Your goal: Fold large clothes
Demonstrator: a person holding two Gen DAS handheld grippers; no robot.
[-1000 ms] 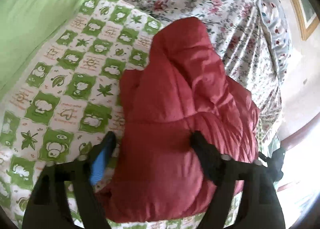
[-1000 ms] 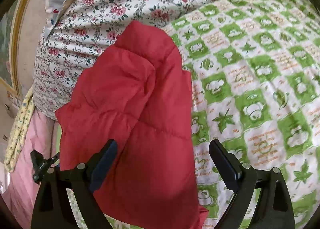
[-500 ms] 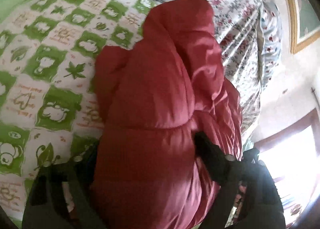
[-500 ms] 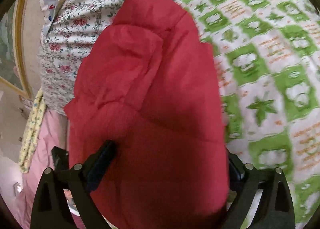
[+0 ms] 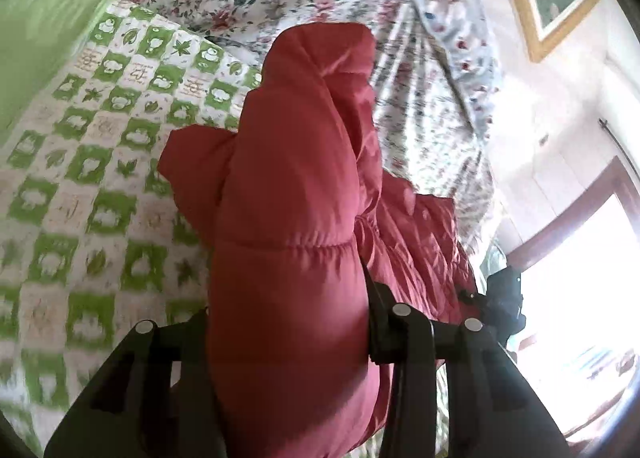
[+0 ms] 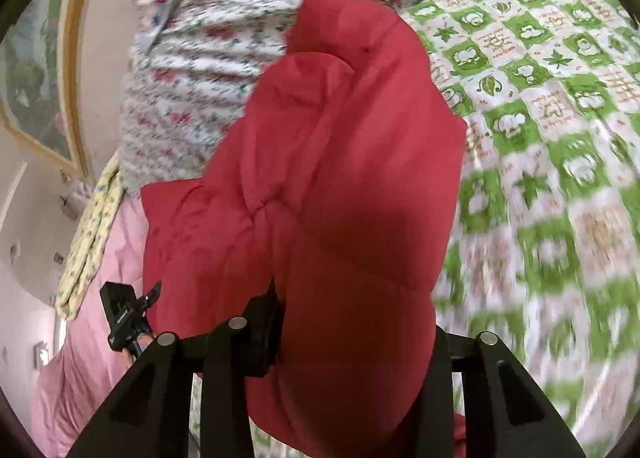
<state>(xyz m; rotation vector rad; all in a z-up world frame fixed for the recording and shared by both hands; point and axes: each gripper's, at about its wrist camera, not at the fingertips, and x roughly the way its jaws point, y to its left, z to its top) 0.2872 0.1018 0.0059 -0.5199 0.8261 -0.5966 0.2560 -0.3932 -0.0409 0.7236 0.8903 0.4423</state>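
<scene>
Both grippers, left gripper (image 5: 288,322) and right gripper (image 6: 352,322), have just been closing and now have their fingers pinched on the puffy red quilted jacket (image 5: 288,185) above the green-checked bed sheet (image 5: 92,193).

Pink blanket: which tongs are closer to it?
Left. The left tongs hang right in front of the pink blanket; the right tongs sit further aside, clamping the red jacket.

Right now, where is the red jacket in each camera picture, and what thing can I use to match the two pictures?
Left wrist view: the red jacket fills the centre, from the upper middle down between the left gripper's jaws.
Right wrist view: the red jacket fills the centre, down between the right gripper's jaws.
Shared landmark: the green checked sheet, left of the jacket in the left view, right of it in the right view.
</scene>
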